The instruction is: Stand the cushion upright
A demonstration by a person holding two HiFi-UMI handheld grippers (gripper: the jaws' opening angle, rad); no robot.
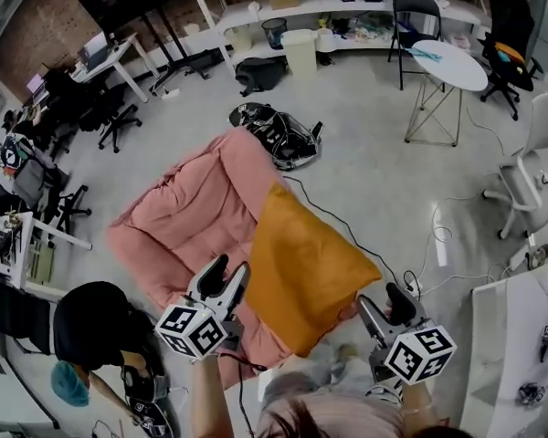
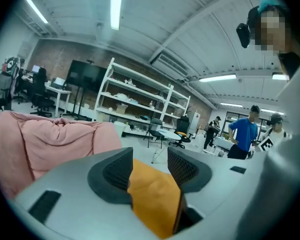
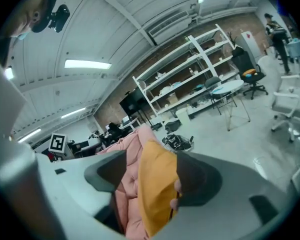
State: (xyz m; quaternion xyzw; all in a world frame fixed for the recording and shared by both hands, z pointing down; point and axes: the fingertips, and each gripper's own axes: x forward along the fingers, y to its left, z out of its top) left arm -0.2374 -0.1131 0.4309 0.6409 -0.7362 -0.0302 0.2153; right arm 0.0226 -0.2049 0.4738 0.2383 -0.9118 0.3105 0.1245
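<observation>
The orange cushion (image 1: 306,267) stands on edge just below the middle of the head view, propped against the pink beanbag (image 1: 196,213) that spreads from its 10 o'clock side. Your left gripper (image 1: 228,273) sits at the cushion's 8 o'clock and points slightly downward. Its jaws are parted, with orange fabric between them but not squeezed. Your right gripper (image 1: 384,305) sits at 4 o'clock, also released, jaws wide around the cushion's edge. The cover looks smooth and plump, with one corner pointing toward 12 o'clock.
</observation>
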